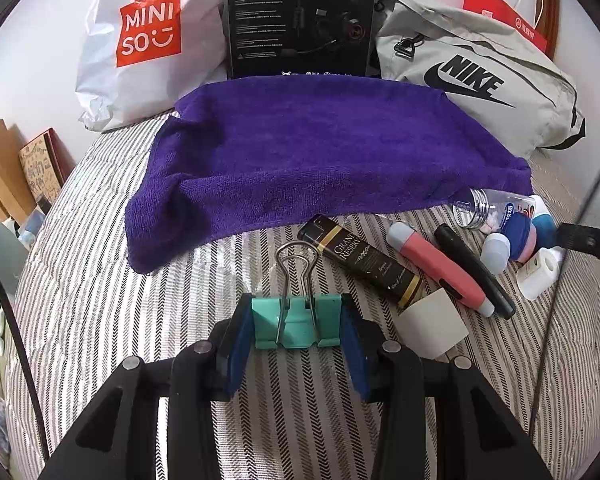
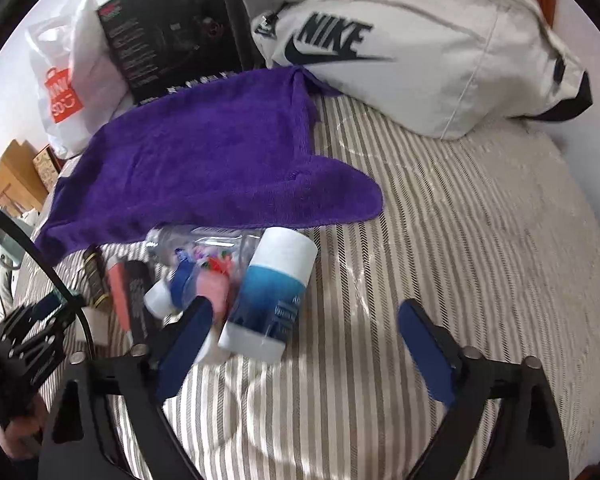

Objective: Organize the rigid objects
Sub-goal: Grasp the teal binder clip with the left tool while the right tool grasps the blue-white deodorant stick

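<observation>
My left gripper [image 1: 298,320] is shut on a teal binder clip [image 1: 296,326], its wire handles pointing up, held just above the striped bedcover. To its right lie a dark tube [image 1: 366,264], a pink and grey pen-like case [image 1: 440,272], a black marker [image 1: 476,270], a white cube [image 1: 432,326] and a clear bottle [image 1: 488,210]. My right gripper [image 2: 304,320] stands open over the bedcover. A white and blue stick container [image 2: 270,292] lies just inside its left finger, near the clear bottle [image 2: 196,248]. A purple towel [image 1: 320,152] spreads behind everything.
Along the wall stand a white Miniso bag [image 1: 140,48], a black product box [image 1: 300,20] and a grey Nike pouch [image 1: 480,76]. The left gripper shows at the left edge of the right wrist view, with a hand below it. Striped bedcover [image 2: 460,240] stretches to the right.
</observation>
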Tool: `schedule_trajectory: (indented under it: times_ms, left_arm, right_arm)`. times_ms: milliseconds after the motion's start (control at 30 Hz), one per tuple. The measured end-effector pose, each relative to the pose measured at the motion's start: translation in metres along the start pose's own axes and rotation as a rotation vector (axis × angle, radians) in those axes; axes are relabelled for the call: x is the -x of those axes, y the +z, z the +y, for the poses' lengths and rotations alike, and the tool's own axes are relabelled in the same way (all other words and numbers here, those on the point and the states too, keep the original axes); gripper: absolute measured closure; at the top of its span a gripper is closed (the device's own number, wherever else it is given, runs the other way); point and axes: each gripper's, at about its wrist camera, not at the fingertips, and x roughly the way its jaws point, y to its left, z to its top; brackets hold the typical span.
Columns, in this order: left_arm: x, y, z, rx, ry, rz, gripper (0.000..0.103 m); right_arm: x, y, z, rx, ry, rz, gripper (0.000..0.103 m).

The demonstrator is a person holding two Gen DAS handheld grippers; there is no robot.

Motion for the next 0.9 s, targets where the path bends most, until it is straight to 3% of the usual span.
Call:
schedule_trajectory:
  times_ms: [200,467,567,633,700,767,900]
  left_arm:
    - [0.001,-0.001,0.0,0.0,0.001,-0.003,0.063]
    - [0.001,-0.001,0.0,-0.001,0.001,-0.011,0.063]
    - [0.002,-0.002,0.0,0.0,-0.001,-0.014,0.063]
    - [0.001,-0.002,0.0,0.001,0.0,-0.012,0.063]
    - [0.001,-0.001,0.0,-0.001,-0.001,-0.01,0.063]
    - [0.001,-0.001,0.0,0.001,-0.004,-0.009,0.063]
    - [0.001,-0.001,0.001,-0.003,-0.006,-0.012,0.063]
  right_arm:
    - [-0.026,0.004,0.0,0.004,0.019,0.037,0.019]
    - [-0.013,0.004,-0.008,0.061,-0.021,0.018,0.021]
    - [-0.022,0.005,0.001,0.108,-0.012,0.031,0.036]
    - [-0.027,0.003,0.009,0.127,-0.011,0.038,0.04]
    - [-0.025,0.001,0.013,0.158,-0.024,0.031,0.057]
    - [-0.021,0.0,0.01,0.167,-0.009,0.042,0.067]
    - [-0.019,0.0,0.0,0.164,-0.043,0.047,0.066]
